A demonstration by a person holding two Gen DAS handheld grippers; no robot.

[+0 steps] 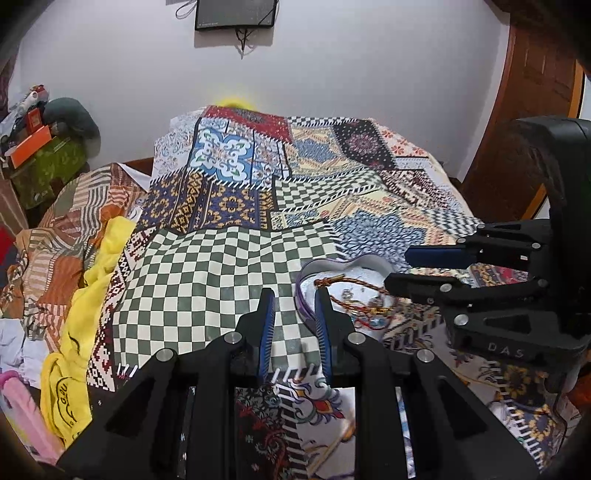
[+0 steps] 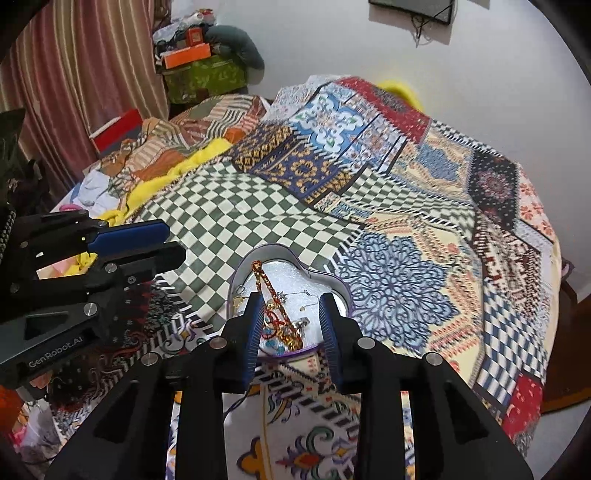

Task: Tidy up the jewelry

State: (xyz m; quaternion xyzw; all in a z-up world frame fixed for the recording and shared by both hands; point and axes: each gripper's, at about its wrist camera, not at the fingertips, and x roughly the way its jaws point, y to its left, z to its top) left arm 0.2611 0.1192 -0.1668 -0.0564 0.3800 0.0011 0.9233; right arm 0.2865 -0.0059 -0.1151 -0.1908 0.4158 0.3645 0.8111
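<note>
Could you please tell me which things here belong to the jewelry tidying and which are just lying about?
For the job:
- heart-shaped tin
- braided cord inside it
- gold chain inside it

Lying about:
- patchwork bedspread
- yellow cloth
- orange box
- green box
- wall screen

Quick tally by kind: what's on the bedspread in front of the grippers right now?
Heart-shaped tin: 1
Braided red-gold cord in the tin: 1
Other small jewelry in the tin: tangled, cannot count
Hand-held grippers: 2, left hand-held gripper and right hand-held gripper, both open, holding nothing
Total countable: 4
</note>
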